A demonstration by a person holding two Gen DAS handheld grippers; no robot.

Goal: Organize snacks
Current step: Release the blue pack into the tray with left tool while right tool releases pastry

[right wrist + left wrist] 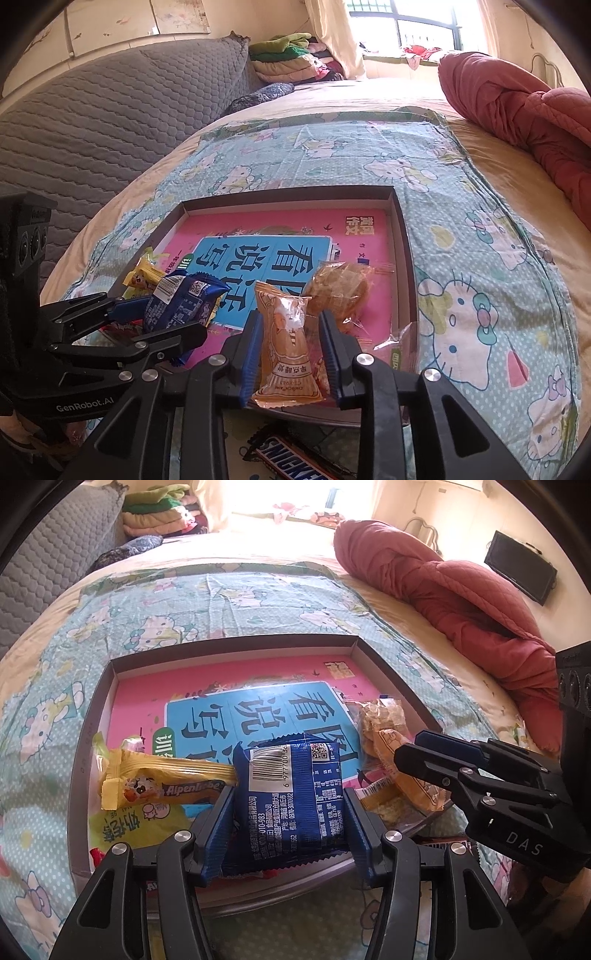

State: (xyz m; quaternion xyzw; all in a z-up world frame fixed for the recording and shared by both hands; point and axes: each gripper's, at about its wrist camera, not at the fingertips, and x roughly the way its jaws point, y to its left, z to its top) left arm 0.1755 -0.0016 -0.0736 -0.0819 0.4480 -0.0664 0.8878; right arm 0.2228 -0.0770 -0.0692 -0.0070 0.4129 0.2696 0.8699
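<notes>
Blue foil, ribbed and printed with a barcode, is the snack packet [291, 794] clamped between the pads of the left gripper [290, 805], low in the centre of the left wrist view, over the near edge of a shallow cardboard tray [236, 653]. In the right wrist view the same packet [181, 299] sits at the left, in that gripper's [162, 314] blue-padded jaws.

The right gripper [291, 336] stands at the bottom centre of its own view with an orange wrapped pastry [286, 343] between its fingers; the jaws are a little apart and the pads lie close along the wrapper without clearly squeezing it. Just behind the pastry lies a clear-wrapped cake [336, 291] on the tray floor, right of centre.

A pink and blue book cover [258, 701] lines the tray. At the tray's left edge lie a yellow Alpenliebe packet [166, 779] and a green packet [136, 823]. A Snickers bar [291, 461] lies on the cartoon-cat cloth [480, 295] at the bottom of the right view. A red quilt [461, 602] is heaped at upper right.
</notes>
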